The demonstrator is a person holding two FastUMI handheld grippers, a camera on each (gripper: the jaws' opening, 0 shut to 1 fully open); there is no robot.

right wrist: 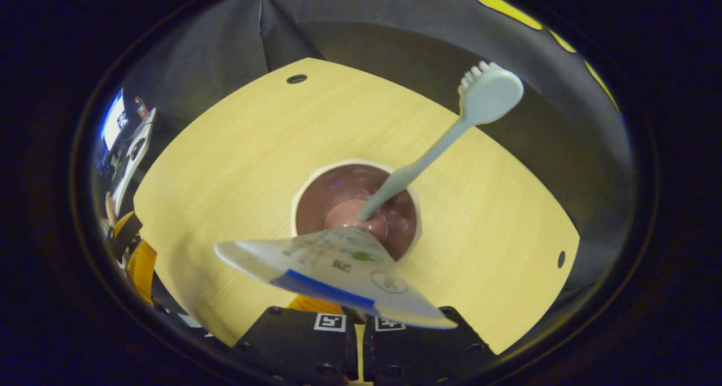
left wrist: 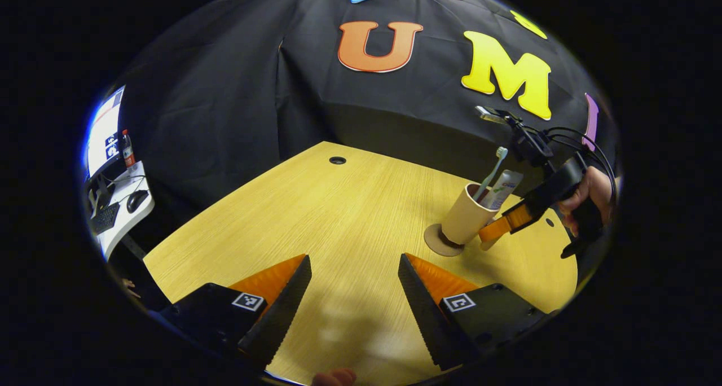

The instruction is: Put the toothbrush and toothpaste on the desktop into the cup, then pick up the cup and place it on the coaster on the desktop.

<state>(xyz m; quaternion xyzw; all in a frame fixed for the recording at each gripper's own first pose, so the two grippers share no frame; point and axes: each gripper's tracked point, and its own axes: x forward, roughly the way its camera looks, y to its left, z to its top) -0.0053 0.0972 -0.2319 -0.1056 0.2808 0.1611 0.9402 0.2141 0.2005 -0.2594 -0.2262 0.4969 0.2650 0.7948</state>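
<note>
Fingers of the right gripper (left wrist: pixel 489 232) are clamped on the wall of the beige cylindrical cup (left wrist: pixel 466 220), which rests, tilted, on the round tan coaster (left wrist: pixel 440 244). Inside it stand the pale green toothbrush (left wrist: pixel 492 172) and white toothpaste tube (left wrist: pixel 503 188), long axes leaning upward. The left gripper (left wrist: pixel 354 295) is held spread and unloaded, well apart over the wooden desktop (left wrist: pixel 338 216). Levelling the cup is judged outstanding.

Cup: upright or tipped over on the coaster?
Upright. In the left gripper view the cup stands on the coaster, with the toothbrush and toothpaste sticking out of its open top.
</note>
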